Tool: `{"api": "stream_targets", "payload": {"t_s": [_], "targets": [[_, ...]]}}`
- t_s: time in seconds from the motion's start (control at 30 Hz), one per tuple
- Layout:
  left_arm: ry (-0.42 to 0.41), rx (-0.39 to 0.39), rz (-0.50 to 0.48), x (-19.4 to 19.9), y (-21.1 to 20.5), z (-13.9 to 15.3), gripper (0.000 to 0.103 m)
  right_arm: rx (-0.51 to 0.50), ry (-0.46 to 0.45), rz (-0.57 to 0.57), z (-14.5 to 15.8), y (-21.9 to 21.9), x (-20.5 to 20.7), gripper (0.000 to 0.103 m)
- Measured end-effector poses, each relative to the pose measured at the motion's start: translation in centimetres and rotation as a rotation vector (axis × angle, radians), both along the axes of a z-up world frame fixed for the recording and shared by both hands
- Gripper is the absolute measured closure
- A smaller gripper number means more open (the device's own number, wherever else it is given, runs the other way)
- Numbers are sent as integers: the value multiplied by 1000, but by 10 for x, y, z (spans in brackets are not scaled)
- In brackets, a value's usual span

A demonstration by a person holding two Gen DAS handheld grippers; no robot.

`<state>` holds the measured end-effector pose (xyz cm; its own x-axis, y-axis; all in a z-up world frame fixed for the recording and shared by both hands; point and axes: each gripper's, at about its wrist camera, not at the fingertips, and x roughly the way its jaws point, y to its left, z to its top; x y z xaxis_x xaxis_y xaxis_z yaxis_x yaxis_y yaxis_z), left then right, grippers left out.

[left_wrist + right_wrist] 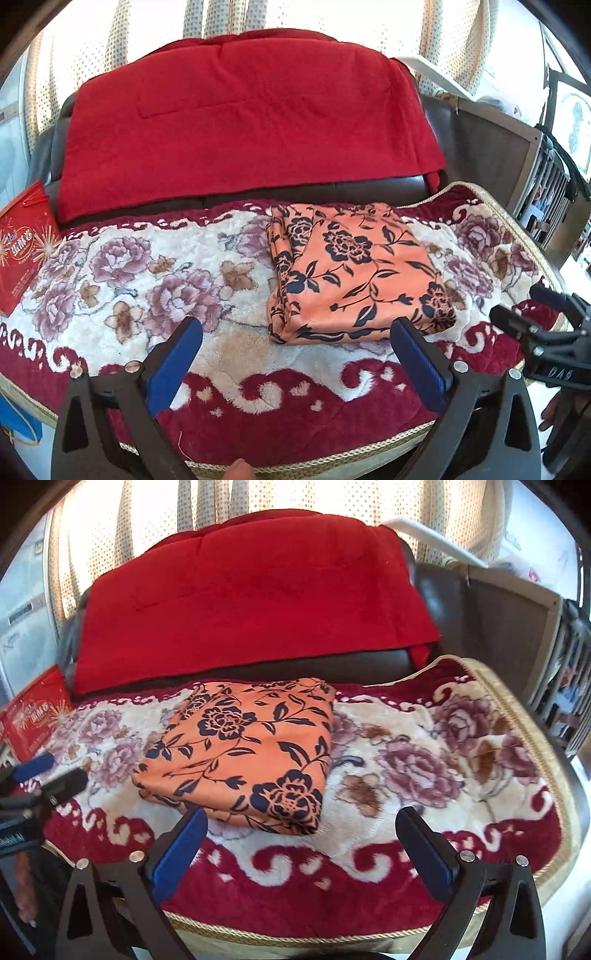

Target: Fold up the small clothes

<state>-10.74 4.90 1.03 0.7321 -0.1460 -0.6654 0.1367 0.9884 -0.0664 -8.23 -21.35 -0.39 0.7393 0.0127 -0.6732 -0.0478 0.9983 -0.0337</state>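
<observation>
Plush floral blanket (155, 295) in cream and maroon covers the sofa seat, a red throw (243, 118) draped over the backrest. On it lies the orange garment (354, 273), folded into a thick rectangle with dark blue flowers, its long axis running front to back. Left gripper (295, 354) and right gripper (301, 843) both gape, holding nothing, near its front edge.

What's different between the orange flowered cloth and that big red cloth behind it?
The orange cloth is patterned with dark flowers and vines; the red cloth is plain. The orange cloth is folded into a compact bundle lying flat on the seat blanket, while the red cloth is spread out and draped over the sofa back. The orange cloth looks far smaller than the red one. Neither is touched by a hand-held gripper.
</observation>
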Motion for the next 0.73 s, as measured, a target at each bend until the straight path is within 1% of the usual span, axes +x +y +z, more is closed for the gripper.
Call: {"api": "stream_targets", "payload": {"t_s": [0.1,0.23,0.3,0.47,0.6,0.7,0.73], "targets": [[-10,-1,5,-4,-3,7,0,16,-7,-2,0,-1,-6,0],[-11,63,36,-2,-15,12,0,30,-5,4,-1,-2,-9,0],[-19,81,30,-1,-21,14,0,31,-5,4,-1,-3,-9,0],[-40,75,13,2,-32,17,0,29,-2,9,-1,-3,-9,0],[-34,60,-6,10,-38,17,0,27,1,13,-1,-4,-2,0],[-69,81,6,14,-43,18,0,21,5,17,-2,-2,5,0],[-67,82,0,16,-44,18,0,20,7,20,-3,-2,8,0]]}}
